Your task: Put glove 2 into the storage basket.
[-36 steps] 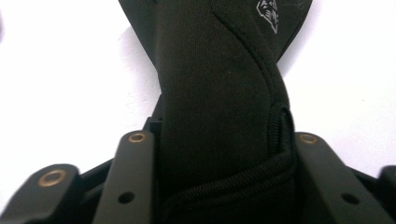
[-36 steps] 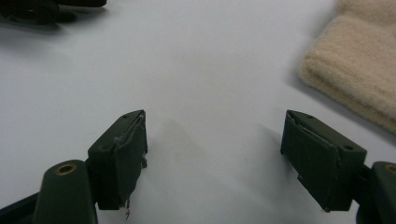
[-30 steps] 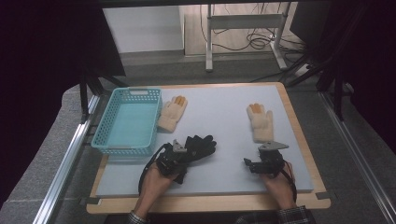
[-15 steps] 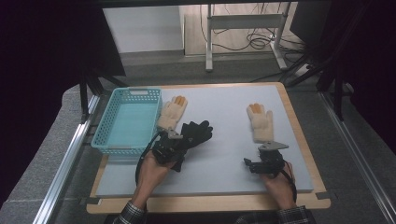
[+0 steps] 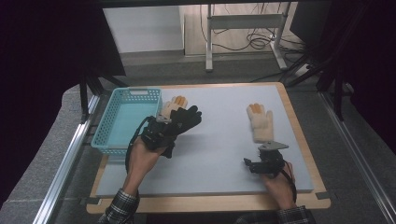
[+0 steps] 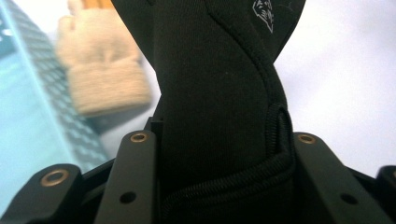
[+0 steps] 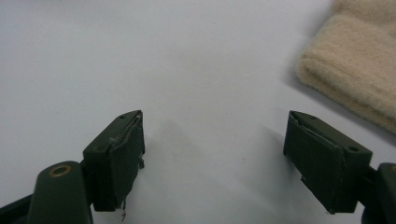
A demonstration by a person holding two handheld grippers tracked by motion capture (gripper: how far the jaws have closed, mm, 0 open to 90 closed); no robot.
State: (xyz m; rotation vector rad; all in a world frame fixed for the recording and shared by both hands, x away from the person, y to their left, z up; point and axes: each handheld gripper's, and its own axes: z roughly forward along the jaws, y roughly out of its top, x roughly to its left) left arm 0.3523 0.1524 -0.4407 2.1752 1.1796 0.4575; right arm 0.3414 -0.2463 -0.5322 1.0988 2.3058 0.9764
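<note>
A black glove (image 5: 187,119) hangs pinched between the left gripper's (image 6: 219,154) jaws, lifted beside the blue basket (image 5: 122,140) near the tabletop's (image 5: 219,154) left edge, overlapping a beige glove (image 5: 172,105). The right gripper (image 7: 212,156) rests near the front edge, jaws spread, just below another beige glove (image 5: 260,122).

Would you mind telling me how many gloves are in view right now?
3: a black glove clamped in the left gripper, one beige glove beside the basket, partly hidden, another beige glove ahead of the right gripper.
</note>
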